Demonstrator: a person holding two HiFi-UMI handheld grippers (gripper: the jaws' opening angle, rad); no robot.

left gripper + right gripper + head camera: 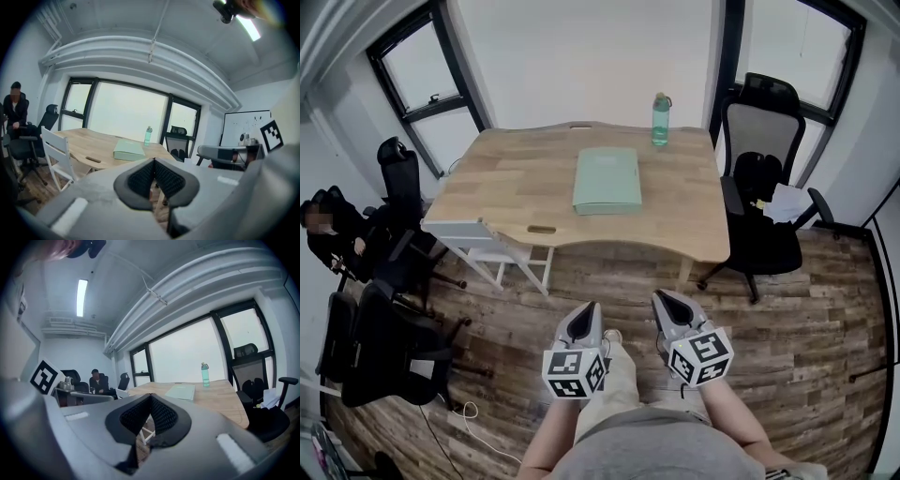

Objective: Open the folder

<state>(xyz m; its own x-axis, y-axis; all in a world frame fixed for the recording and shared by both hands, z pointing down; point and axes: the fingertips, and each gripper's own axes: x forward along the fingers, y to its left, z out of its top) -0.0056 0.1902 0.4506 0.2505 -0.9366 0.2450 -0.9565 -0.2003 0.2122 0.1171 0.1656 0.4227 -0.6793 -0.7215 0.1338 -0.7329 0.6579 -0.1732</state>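
Risk: flat pale-green folder [607, 180] lies closed mid light-wood bench [506, 178], well ahead, with left gripper [587, 314] and right gripper [664, 302] fingers both clenched empty, so we may shove it into the teal bottle [661, 119], not lift its cover.

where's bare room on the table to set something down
Widest bare patch: table left of the folder, out to its left edge. Narrower strip right of the folder, nearer than the bottle. Near edge before the folder is bare too. Tightest between folder and bottle.
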